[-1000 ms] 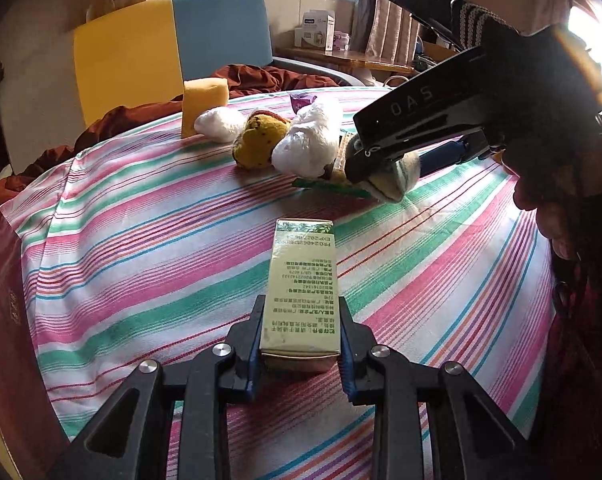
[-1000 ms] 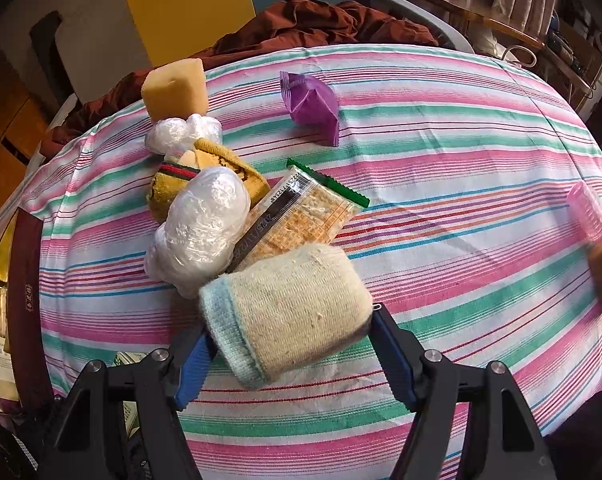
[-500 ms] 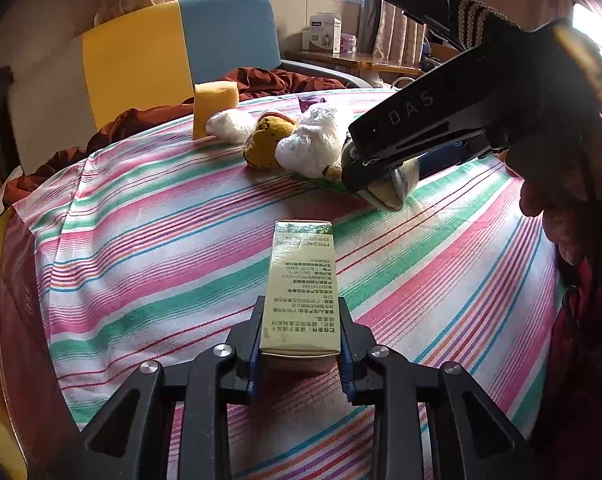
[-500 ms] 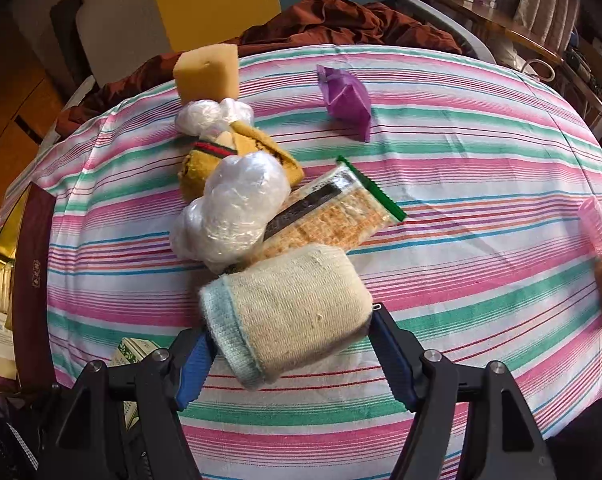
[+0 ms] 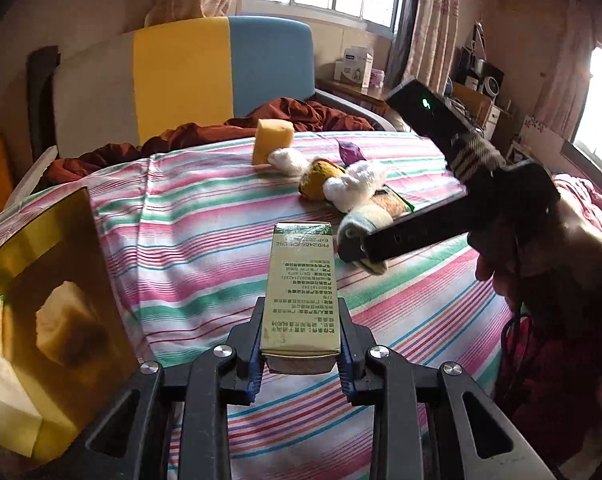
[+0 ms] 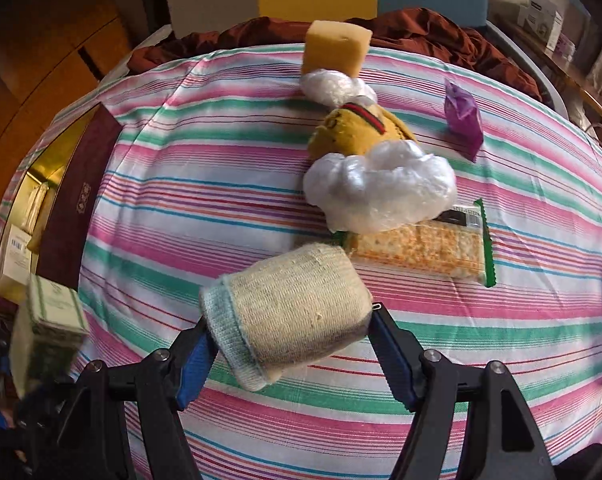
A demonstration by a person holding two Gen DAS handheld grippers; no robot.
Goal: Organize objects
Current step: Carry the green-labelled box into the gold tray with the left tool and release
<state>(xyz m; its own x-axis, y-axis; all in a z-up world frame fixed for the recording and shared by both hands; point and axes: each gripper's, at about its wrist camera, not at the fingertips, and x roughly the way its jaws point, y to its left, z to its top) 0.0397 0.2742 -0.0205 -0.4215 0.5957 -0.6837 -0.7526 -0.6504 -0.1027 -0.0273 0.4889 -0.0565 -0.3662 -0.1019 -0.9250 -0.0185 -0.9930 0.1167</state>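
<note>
My left gripper (image 5: 301, 344) is shut on a slim pale-green carton (image 5: 301, 280) with printed text, held clear above the striped tablecloth (image 5: 205, 248). In the right wrist view the same carton (image 6: 53, 308) shows blurred at the lower left. My right gripper (image 6: 289, 336) is shut on a rolled beige sock with a light-blue cuff (image 6: 289, 312), held above the cloth. From the left wrist view the right gripper (image 5: 361, 248) and the sock roll (image 5: 365, 216) hang just right of the carton's far end, with a hand behind them.
An open gold-lined box (image 5: 49, 264) with a maroon lid (image 6: 81, 200) sits at the table's left edge, small packages inside. Mid-table lie a yellow sponge (image 6: 337, 48), white plastic wads (image 6: 381, 188), a mustard sock (image 6: 357, 132), a cracker packet (image 6: 421, 248) and a purple packet (image 6: 463, 112).
Both grippers carried their loads leftward. The left one rose and the gold box came into its view. The right one rolled, and the pile shifted right in its view.
</note>
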